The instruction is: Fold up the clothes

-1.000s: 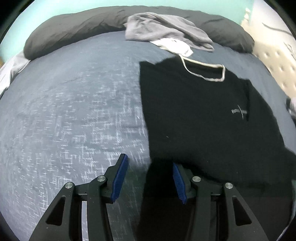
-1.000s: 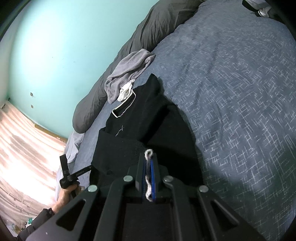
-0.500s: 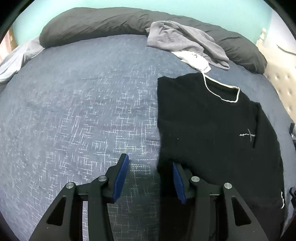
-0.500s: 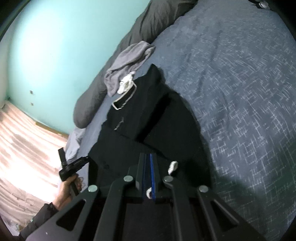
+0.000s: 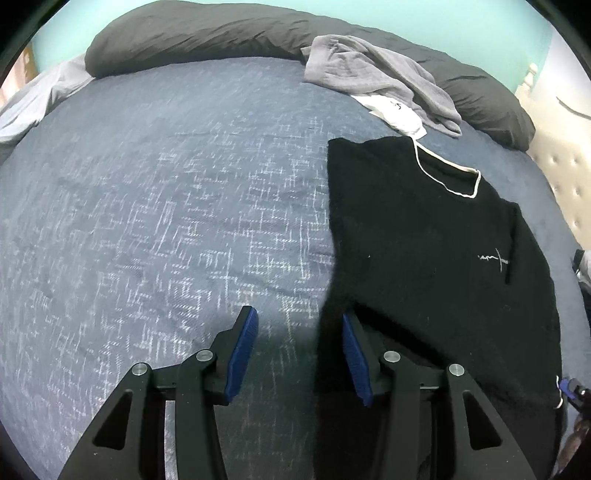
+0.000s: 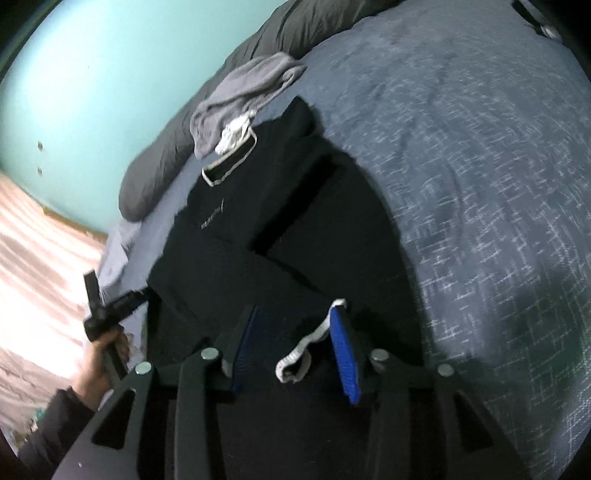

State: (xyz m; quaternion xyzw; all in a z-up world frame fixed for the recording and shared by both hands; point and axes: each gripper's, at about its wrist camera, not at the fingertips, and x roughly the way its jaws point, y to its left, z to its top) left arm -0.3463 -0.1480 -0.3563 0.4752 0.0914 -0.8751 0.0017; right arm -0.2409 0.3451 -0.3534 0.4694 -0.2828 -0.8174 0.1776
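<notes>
A black sweater with white collar trim lies flat on the blue-grey bedspread, one sleeve folded across its body. My left gripper is open and low over the bedspread at the sweater's left edge, its right finger beside the black fabric. My right gripper hovers over the sweater's lower part and its jaws are opening. The white-trimmed cuff lies loose between the pads, and only its trim brushes the tip of the right pad. A hand holds the left gripper at the sweater's far side.
A crumpled grey garment and a white one lie just beyond the collar. A long dark grey pillow runs along the teal wall. A tufted headboard stands at the right. A pale sheet is at the far left.
My right gripper was shut on the white-trimmed cuff and has now opened, so the cuff lies loose between the pads. My left gripper shifted sideways along the sweater's edge, still open.
</notes>
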